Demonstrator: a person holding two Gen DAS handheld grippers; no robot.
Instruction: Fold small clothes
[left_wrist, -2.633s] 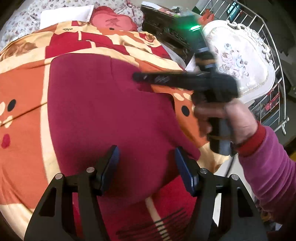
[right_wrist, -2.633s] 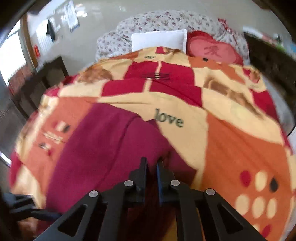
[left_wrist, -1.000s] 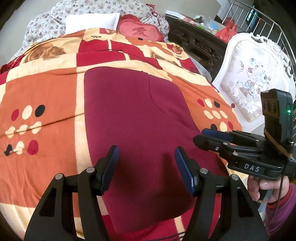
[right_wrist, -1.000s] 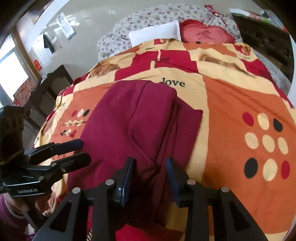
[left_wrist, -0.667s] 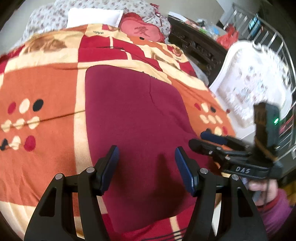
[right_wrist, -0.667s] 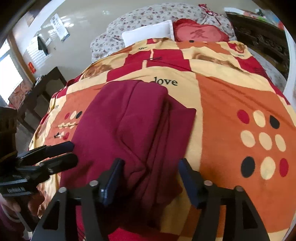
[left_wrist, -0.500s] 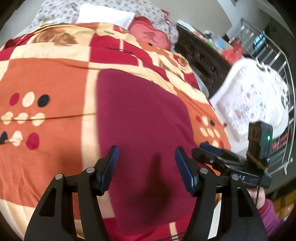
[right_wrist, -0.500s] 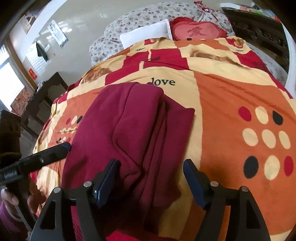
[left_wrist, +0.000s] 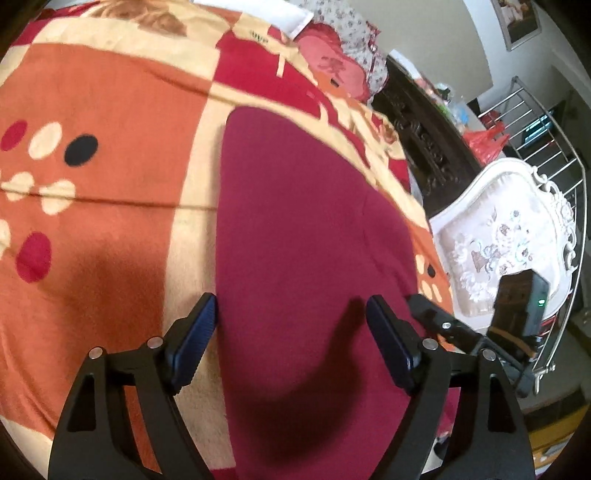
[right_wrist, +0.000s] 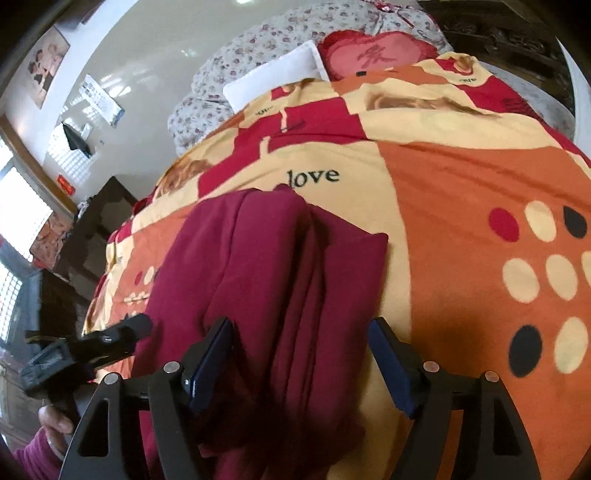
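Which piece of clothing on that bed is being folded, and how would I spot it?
Start from the bed's big orange, red and cream patterned blanket with "love" printed on it. Just below that word lies the dark maroon garment, already folded into a long stack of layers. It is the only plain, single-coloured cloth there; everything around it is patterned.

Maroon garment (left_wrist: 295, 258) lies flat down the middle of the frame on the orange, red and cream blanket (left_wrist: 110, 122). Left gripper (left_wrist: 291, 325) at the bottom, jaws opening, nothing pinched (just cloth below them). Right gripper (left_wrist: 436, 317) pokes in at lower right, white floral chair (left_wrist: 509, 236) behind it.
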